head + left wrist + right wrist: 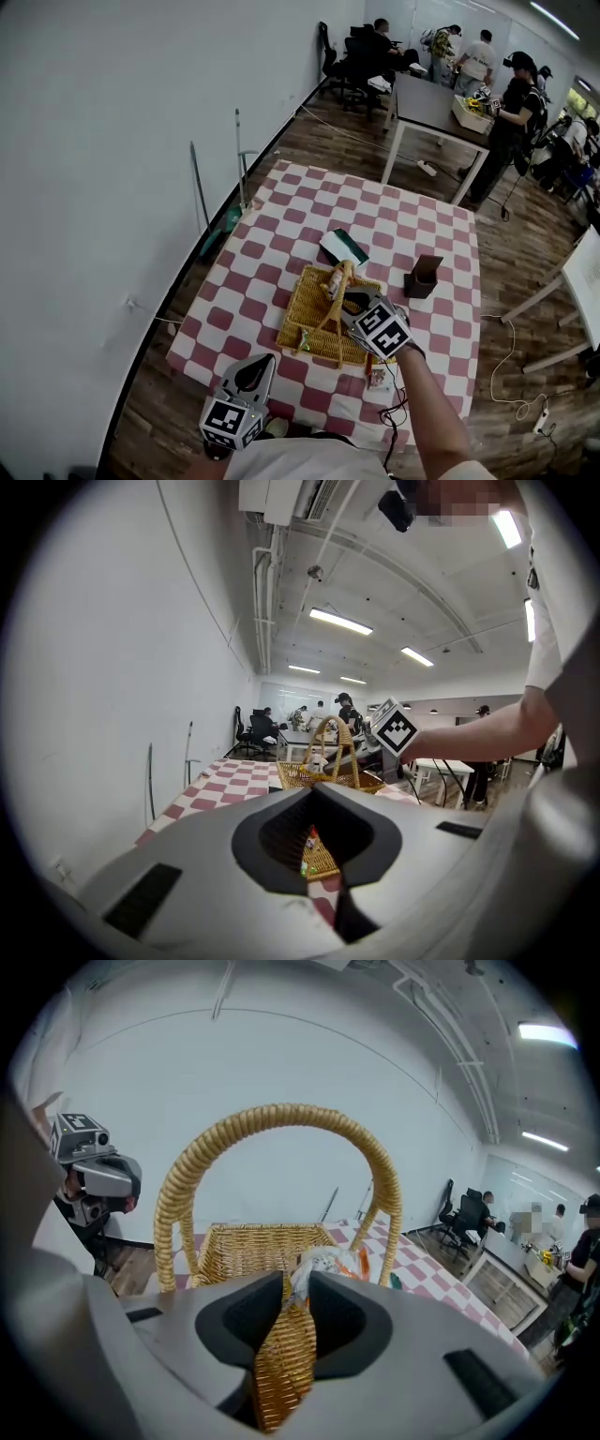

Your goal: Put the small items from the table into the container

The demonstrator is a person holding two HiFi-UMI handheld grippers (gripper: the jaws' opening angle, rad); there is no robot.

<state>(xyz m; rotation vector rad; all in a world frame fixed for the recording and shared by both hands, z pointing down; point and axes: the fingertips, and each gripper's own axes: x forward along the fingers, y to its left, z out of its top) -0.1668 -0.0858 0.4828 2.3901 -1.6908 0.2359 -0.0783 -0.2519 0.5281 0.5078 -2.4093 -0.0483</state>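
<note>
1 packet sits at the parted, slack jaws of the right hand-held gripper, over the basket: looks like the drop step. Left hand-held gripper slightly parted, empty. Next: fetch the wrapper off the tabletop.

The basket mouth is crossed by its arched handle; bare tabletop is left at its left, and a dark box is found at its right.
</note>
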